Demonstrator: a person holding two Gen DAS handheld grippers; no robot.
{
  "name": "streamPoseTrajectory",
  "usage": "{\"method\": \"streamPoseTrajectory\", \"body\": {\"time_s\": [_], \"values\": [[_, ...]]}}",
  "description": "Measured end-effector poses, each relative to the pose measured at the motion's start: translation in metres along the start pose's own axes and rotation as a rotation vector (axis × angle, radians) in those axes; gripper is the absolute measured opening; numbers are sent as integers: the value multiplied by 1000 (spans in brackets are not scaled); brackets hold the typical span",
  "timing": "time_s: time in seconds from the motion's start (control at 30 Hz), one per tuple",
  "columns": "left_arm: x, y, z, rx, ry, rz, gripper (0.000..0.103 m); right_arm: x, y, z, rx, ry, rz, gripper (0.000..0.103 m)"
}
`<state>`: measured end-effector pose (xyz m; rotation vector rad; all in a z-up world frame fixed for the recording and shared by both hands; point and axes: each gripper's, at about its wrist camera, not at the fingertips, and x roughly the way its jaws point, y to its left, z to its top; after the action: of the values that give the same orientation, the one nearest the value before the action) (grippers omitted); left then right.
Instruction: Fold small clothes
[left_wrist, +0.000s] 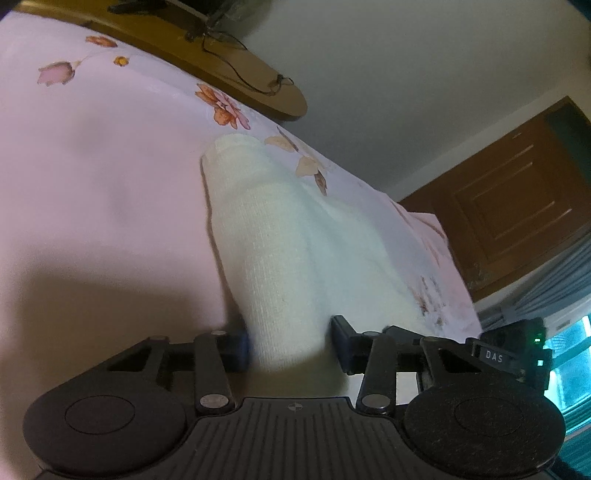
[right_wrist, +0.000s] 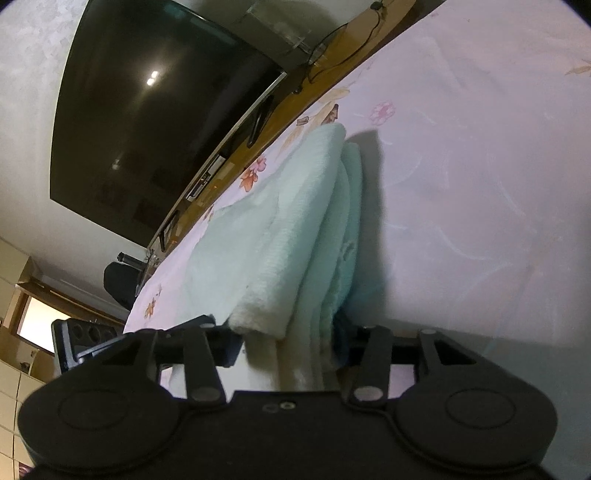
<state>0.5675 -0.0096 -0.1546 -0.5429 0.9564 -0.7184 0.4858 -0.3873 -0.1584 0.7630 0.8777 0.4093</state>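
Observation:
A pale mint-white knit cloth (left_wrist: 280, 236) lies on a pink flowered bedsheet (left_wrist: 92, 177). In the left wrist view my left gripper (left_wrist: 290, 343) has its two fingers on either side of a raised fold of the cloth and pinches it. In the right wrist view the same cloth (right_wrist: 295, 236) is bunched in several layers, and my right gripper (right_wrist: 288, 343) is shut on its near edge. The cloth's part under both grippers is hidden.
A wooden shelf (left_wrist: 236, 70) with cables runs along the far edge of the bed. A large dark TV screen (right_wrist: 155, 110) hangs above it. A brown wooden door (left_wrist: 517, 206) stands at the right. A black power strip (right_wrist: 81, 343) sits at lower left.

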Motion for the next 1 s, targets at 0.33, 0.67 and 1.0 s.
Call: {"method": "streamPoseTrajectory", "body": {"time_s": [0.33, 0.67, 1.0], "values": [[-29, -33, 6, 98, -44, 17, 29, -12, 40, -7, -142, -36, -72, 32], [-146, -7, -5, 84, -157, 82, 29, 4, 123, -26, -258, 0, 19, 32], [-272, 82, -42, -35, -244, 258, 30, 119, 205, -84, -300, 177, 180, 32]]}}
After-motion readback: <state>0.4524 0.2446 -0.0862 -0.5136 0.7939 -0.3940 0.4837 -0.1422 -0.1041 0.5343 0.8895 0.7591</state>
